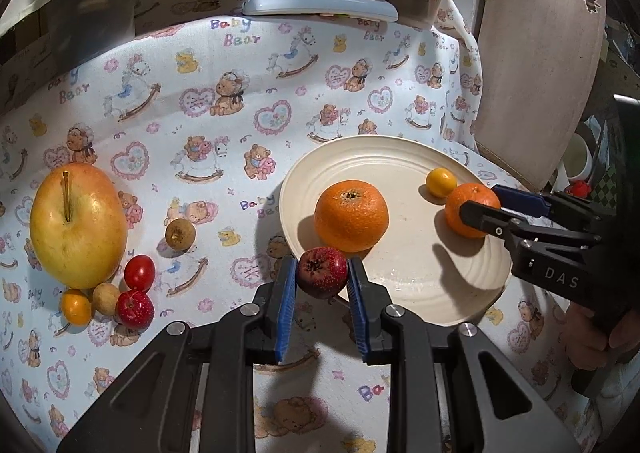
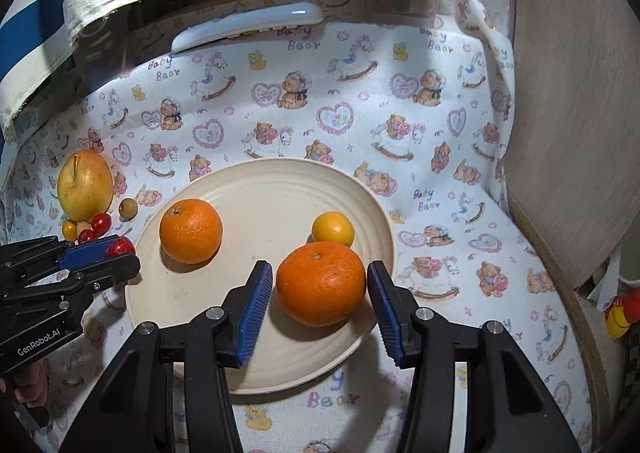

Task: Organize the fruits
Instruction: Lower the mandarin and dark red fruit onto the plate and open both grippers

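Observation:
My left gripper (image 1: 322,273) is shut on a dark red small fruit (image 1: 322,272) and holds it at the near-left rim of the cream plate (image 1: 416,293). On the plate lie an orange (image 1: 351,215), a second orange (image 1: 466,209) and a small yellow fruit (image 1: 441,182). My right gripper (image 2: 320,285) is open with its jaws on either side of the second orange (image 2: 320,283), a small gap on each side. On the cloth to the left lie a yellow apple (image 1: 78,225), a brown longan (image 1: 180,234), two red fruits (image 1: 139,272), a tan fruit and a small orange fruit.
A white remote control (image 1: 320,5) lies at the far edge of the teddy-bear cloth. A round wooden tabletop (image 2: 568,113) rises on the right. Dark shelving and hanging fabric stand at the back.

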`<control>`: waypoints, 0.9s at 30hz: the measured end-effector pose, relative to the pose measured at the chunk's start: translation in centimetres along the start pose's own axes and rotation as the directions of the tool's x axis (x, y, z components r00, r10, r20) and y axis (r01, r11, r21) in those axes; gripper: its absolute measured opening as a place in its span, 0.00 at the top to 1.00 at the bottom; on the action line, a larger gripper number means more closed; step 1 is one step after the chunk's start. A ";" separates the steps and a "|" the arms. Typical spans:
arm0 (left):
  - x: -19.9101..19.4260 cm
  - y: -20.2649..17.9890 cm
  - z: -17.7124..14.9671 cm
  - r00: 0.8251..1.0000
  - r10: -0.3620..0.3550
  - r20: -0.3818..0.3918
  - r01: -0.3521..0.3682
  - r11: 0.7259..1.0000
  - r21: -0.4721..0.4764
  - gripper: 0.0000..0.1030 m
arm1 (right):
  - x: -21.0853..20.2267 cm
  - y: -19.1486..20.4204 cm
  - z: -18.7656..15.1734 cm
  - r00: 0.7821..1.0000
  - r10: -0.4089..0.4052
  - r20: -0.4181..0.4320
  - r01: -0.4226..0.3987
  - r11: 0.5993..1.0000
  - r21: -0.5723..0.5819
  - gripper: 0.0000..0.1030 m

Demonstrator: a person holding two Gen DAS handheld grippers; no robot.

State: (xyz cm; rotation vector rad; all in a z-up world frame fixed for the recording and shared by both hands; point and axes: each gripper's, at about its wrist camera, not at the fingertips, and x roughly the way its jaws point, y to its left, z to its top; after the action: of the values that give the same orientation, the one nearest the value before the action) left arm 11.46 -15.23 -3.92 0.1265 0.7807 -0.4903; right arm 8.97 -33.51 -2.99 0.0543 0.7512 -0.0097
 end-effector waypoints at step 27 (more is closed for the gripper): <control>-0.2 -0.4 -0.4 1.000 -0.007 0.030 0.006 1.000 0.018 0.69 | -1.2 -0.7 0.2 0.999 0.029 0.040 -0.030 0.999 0.019 0.39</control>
State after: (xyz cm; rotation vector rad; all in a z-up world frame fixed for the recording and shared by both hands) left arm 10.92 -15.36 -4.06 0.1329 0.7481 -0.5044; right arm 8.23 -34.19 -2.01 0.0841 0.7103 0.0100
